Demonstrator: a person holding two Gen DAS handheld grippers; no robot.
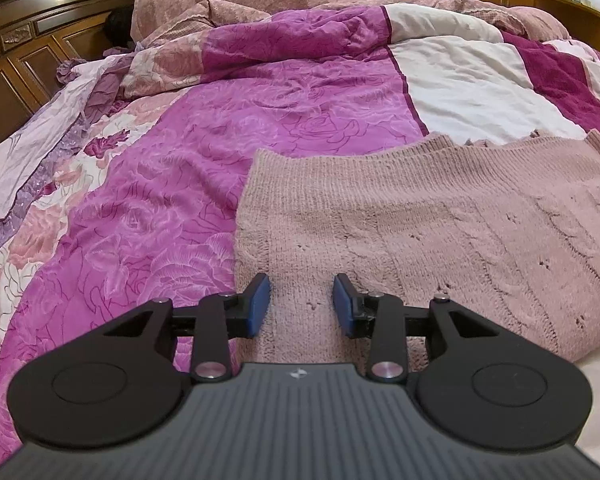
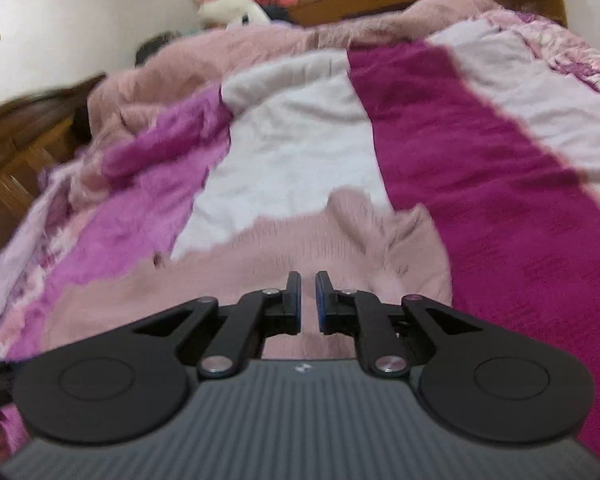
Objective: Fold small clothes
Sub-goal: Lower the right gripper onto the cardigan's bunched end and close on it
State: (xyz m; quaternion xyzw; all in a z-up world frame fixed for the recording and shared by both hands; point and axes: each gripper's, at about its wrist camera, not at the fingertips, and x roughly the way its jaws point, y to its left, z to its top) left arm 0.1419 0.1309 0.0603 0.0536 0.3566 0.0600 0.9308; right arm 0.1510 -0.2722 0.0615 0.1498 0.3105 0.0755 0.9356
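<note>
A pale pink knitted sweater (image 1: 440, 216) lies spread flat on the bed, directly under and ahead of both tongs, its ribbed edge toward the far side. The left gripper (image 1: 302, 304) hangs over the sweater's near left part with its blue pads spread apart and only knit showing in the gap, while the right gripper (image 2: 308, 300) has its jaws pressed nearly together above the knit, pinching nothing that can be made out in the blurred view. Beyond and left of the tongs stretches a magenta rose-patterned quilt (image 1: 172, 184), with a wooden headboard (image 1: 24, 40) far left.
</note>
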